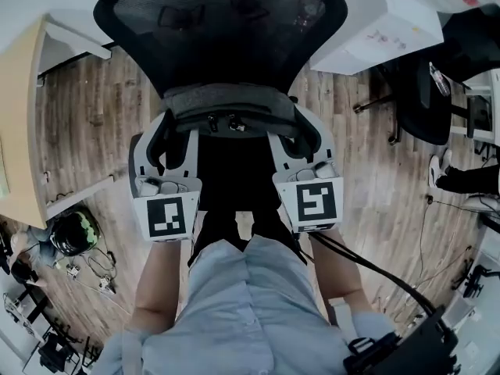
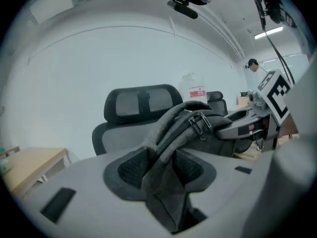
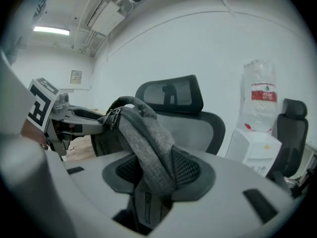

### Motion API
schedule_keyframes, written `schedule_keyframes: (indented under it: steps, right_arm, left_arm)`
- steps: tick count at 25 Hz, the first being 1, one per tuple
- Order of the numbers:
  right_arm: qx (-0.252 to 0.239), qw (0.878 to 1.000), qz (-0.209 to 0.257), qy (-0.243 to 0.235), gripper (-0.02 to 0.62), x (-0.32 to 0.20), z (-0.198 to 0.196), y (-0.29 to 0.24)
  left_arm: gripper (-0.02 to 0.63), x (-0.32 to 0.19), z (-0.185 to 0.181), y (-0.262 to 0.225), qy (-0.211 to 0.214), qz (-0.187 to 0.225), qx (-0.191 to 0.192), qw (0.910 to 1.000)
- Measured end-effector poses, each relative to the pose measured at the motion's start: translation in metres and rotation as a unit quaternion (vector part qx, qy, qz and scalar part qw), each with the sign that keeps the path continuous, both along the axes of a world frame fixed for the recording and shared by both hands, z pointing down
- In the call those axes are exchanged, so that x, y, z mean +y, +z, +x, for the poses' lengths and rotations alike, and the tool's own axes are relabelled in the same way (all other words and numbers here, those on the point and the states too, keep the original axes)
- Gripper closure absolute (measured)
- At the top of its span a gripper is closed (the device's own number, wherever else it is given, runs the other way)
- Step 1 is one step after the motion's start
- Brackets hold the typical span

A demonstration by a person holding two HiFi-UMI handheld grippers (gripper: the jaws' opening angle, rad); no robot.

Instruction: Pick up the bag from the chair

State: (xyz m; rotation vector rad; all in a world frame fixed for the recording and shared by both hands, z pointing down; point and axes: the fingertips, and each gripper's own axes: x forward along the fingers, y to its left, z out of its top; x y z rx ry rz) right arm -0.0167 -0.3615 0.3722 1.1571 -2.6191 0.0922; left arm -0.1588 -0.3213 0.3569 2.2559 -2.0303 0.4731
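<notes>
The grey bag (image 1: pixel 230 104) hangs between my two grippers, in front of the black mesh chair (image 1: pixel 223 22). Its dark body (image 1: pixel 234 182) drops toward my torso and hides the seat, so I cannot tell whether it still rests there. My left gripper (image 1: pixel 166 131) is shut on the bag's left end, with grey fabric (image 2: pixel 166 148) pinched between the pads of my left gripper (image 2: pixel 163 177). My right gripper (image 1: pixel 301 127) is shut on the right end, with a grey strap (image 3: pixel 148 143) running into the jaws of my right gripper (image 3: pixel 156 177). Each gripper view shows the other gripper across the bag.
A wooden desk (image 1: pixel 19 123) stands at the left. A white water dispenser (image 1: pixel 383 22) with its bottle (image 3: pixel 260 95) stands behind the chair on the right. A second black chair (image 1: pixel 426 100) and someone's feet (image 1: pixel 441 170) are further right. A helmet (image 1: pixel 74 233) and cables lie on the wooden floor.
</notes>
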Motion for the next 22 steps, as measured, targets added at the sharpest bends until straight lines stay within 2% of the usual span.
schedule_keyframes:
  steps: [5,9,14,22]
  right_arm:
    - [-0.008,1.0,-0.002,0.009,0.448,-0.002,0.017,-0.05]
    - [-0.026,0.999,0.03,0.01,0.446,-0.017,0.029,-0.086]
    - [-0.035,0.997,0.068,0.01,0.446,-0.016,0.026,-0.125]
    - [-0.036,0.995,0.094,0.011,0.448,-0.023,0.04,-0.155]
  left_arm:
    - [0.443,-0.003,0.012,-0.061,-0.013,0.025,-0.015,0.9995]
    - [0.443,-0.018,0.024,-0.101,-0.005,0.062,-0.039,0.9973]
    - [0.445,-0.013,0.021,-0.138,-0.01,0.103,-0.046,0.9935]
    - [0.451,-0.019,0.036,-0.163,-0.016,0.116,-0.047,0.9921]
